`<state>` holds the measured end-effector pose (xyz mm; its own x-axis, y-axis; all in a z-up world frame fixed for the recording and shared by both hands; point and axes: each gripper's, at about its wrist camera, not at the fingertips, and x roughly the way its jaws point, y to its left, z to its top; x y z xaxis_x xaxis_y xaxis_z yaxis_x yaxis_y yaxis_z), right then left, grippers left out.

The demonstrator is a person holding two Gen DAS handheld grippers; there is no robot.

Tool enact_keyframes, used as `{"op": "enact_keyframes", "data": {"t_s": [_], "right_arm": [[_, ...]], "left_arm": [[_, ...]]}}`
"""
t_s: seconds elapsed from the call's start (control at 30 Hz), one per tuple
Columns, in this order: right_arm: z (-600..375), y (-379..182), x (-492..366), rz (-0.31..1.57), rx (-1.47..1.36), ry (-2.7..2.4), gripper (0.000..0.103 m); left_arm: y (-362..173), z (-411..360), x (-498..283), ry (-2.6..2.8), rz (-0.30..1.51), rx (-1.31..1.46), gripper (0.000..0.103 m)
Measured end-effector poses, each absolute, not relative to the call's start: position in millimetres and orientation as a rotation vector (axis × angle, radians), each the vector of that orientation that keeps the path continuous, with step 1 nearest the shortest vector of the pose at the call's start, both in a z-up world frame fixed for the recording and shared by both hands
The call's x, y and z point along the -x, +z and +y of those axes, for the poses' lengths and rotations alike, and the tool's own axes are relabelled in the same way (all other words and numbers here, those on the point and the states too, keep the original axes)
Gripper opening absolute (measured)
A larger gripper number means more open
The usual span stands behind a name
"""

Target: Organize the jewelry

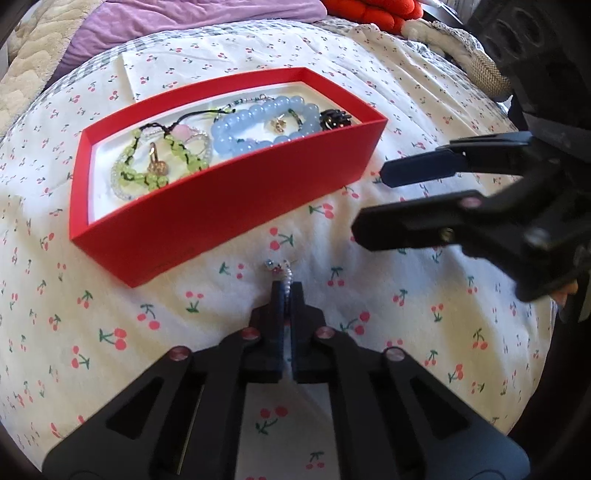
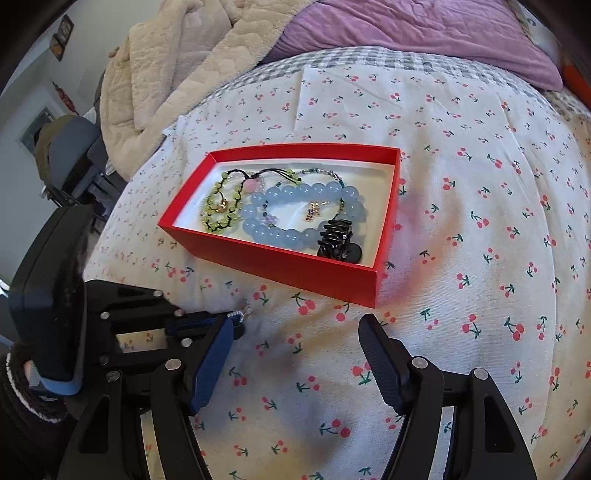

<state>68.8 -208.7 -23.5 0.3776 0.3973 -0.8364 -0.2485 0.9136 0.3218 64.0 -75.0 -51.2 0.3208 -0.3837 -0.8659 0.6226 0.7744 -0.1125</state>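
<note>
Left wrist view: left gripper [image 1: 287, 291] at lower centre, jaws closed tight on a small pearl strand [image 1: 283, 275] lying on the cherry-print sheet [image 1: 388, 325]; a tiny beaded end pokes out beyond the fingertips, just below the near wall of the red box [image 1: 207, 218]; strand sits outside the box. Right gripper [image 1: 365, 203] enters from the right edge, seen side-on, jaws apart with nothing between them.

Right wrist view: right gripper [image 2: 295, 332] at lower centre, jaws standing wide, only bare sheet [image 2: 461, 277] in the gap; left gripper [image 2: 236, 325] comes in at lower left, partly hidden behind the right gripper's blue pad; only a glint of the strand [image 2: 238, 314] shows at its tip, so the pinch itself is readable in the left view alone. This view alone shows a knitted sleeve cuff [image 2: 22, 391] at the lower left edge and a beige blanket [image 2: 173, 62] at upper left; the purple bedding [image 2: 424, 33] shows in both.

Box contents, counted from the right view where the floor is unobstructed: one blue bead bracelet [image 2: 295, 195]; one green bead bracelet [image 2: 221, 210]; one black hair claw [image 2: 334, 240]; two small gold pieces, one [image 2: 222, 206] inside the green loop, one [image 2: 312, 213] inside the blue loop; further thin beaded strands behind, count uncertain. One box; two grippers.
</note>
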Motion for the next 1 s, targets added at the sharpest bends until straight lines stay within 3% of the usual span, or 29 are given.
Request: {"op": "enact_keyframes", "data": {"t_s": [0.47,1.0], "right_arm": [[-151,-42,-63,1.078,0.115,0.449,0.07],[-121,-50,-67,1.081,0.21,0.499,0.017]], "left_arm": [[-38,-33,-59,-0.577,1.067,-0.216,0.003],[-36,-19,-51,-0.561,1.082,-0.218,0.003]]}}
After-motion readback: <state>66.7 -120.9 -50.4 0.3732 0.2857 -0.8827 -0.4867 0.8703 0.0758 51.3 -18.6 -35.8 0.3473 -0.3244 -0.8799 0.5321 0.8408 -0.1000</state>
